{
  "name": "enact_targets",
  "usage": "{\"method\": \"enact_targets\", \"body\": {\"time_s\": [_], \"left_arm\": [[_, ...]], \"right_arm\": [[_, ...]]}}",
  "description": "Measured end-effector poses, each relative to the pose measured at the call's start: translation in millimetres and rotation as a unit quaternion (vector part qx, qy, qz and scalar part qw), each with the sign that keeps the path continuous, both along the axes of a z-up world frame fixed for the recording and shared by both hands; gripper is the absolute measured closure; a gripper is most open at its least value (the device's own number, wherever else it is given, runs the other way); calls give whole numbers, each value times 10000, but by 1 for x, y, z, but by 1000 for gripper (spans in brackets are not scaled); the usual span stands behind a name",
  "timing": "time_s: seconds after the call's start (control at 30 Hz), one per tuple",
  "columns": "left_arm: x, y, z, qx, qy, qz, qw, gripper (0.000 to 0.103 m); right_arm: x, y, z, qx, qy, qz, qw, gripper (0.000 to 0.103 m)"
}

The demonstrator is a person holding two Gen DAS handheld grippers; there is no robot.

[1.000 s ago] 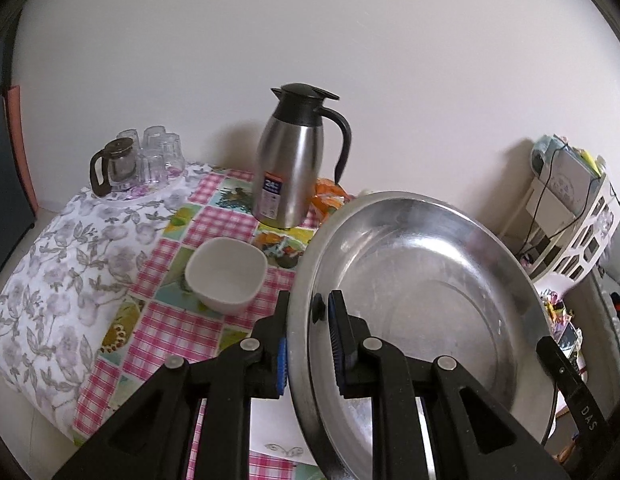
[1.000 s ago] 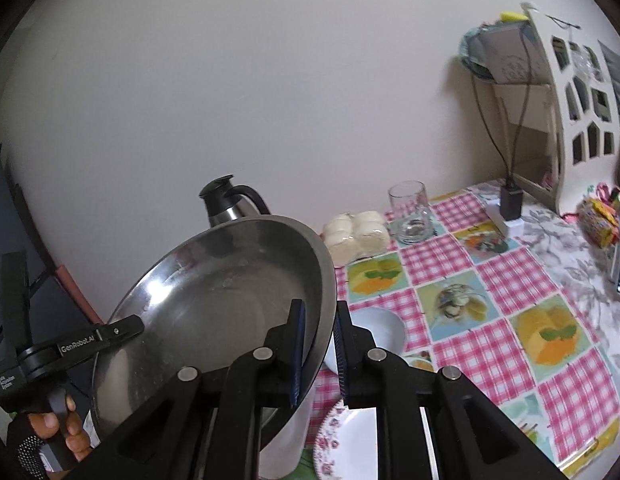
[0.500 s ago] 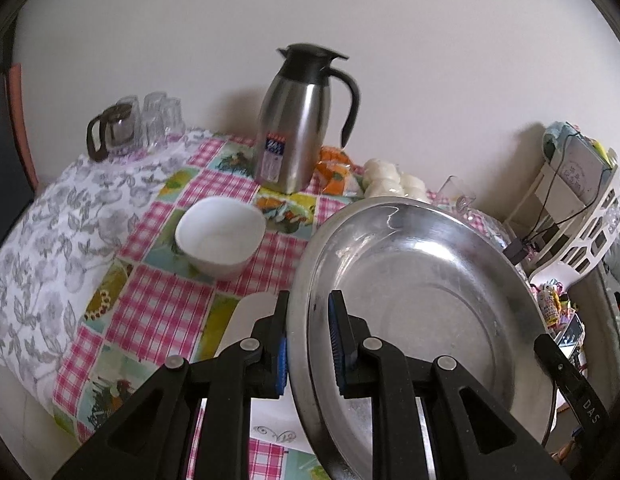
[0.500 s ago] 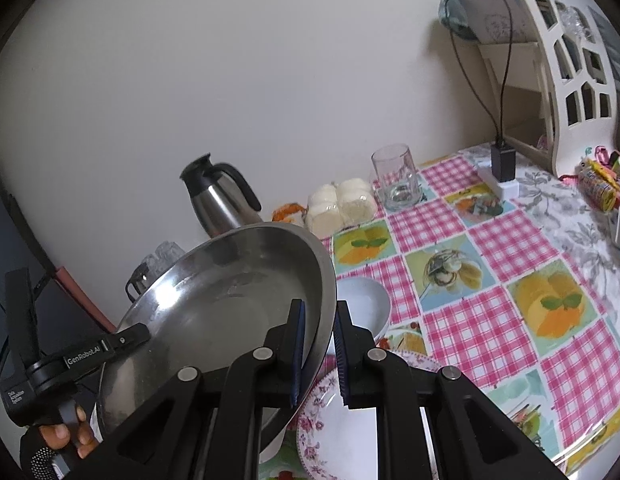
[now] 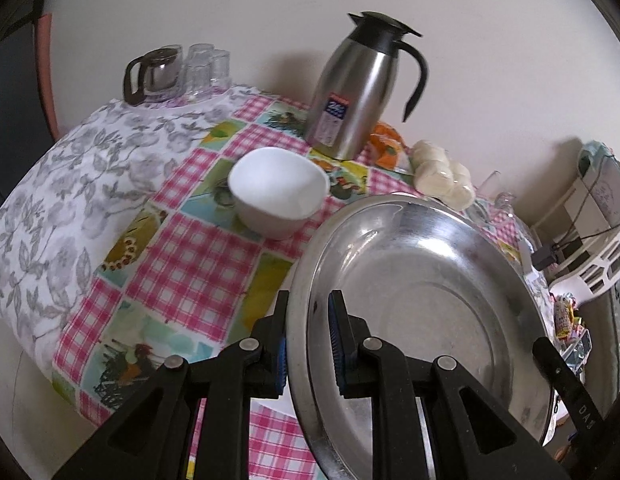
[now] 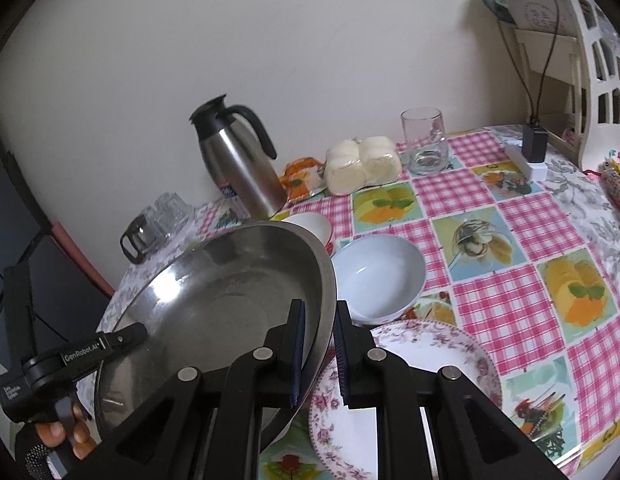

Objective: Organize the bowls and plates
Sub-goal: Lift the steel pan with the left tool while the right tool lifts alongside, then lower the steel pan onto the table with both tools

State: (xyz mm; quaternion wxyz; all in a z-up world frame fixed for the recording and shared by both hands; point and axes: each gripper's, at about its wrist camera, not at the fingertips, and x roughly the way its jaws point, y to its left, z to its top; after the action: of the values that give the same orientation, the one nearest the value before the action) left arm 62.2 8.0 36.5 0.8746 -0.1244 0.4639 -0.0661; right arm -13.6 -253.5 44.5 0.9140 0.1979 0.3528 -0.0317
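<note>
— How are the hands set?
— Both angle down, opposite each other.
— The tongs?
— Left tongs (image 5: pixel 308 342) and right tongs (image 6: pixel 318 350) are clenched on opposite rims of the steel basin (image 5: pixel 421 296), held tilted above the counter (image 6: pixel 521 240), over a flowered plate (image 6: pixel 429 364).

I'm looking at a home dining corner, not a lab or shop. The tabletop (image 6: pixel 509 240) wears a pink checked oilcloth printed with fruit, pushed against a plain cream wall. On it I see a steel thermos jug (image 5: pixel 355 92), a coffee pot with upturned glasses (image 5: pixel 206 66), a drinking glass (image 6: pixel 424 140), wrapped buns (image 6: pixel 361 164), a white bowl (image 5: pixel 278 192) and a flowered plate (image 6: pixel 409 380). A white shelf rack (image 6: pixel 589 60) holds papers and a plugged-in charger (image 6: pixel 534 145).
</note>
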Motion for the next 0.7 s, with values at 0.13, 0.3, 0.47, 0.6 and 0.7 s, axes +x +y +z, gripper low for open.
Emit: {"method": "enact_targets", "body": {"time_s": [0.13, 0.3, 0.47, 0.6, 0.7], "left_arm": [[3, 12, -7, -2, 139, 119, 9998, 86], [6, 22, -12, -15, 281, 222, 9994, 84], [11, 28, -22, -9, 456, 297, 9985, 82], [15, 30, -32, -6, 660, 355, 9972, 81], [17, 31, -36, -22, 748, 370, 9965, 81]], "right_arm": [[6, 11, -5, -19, 118, 103, 9999, 86], [13, 23, -12, -70, 249, 202, 9995, 86], [18, 30, -19, -69, 377, 270, 9989, 86], [22, 35, -25, -117, 481, 321, 9983, 86], [25, 35, -33, -87, 609, 355, 9975, 86]]}}
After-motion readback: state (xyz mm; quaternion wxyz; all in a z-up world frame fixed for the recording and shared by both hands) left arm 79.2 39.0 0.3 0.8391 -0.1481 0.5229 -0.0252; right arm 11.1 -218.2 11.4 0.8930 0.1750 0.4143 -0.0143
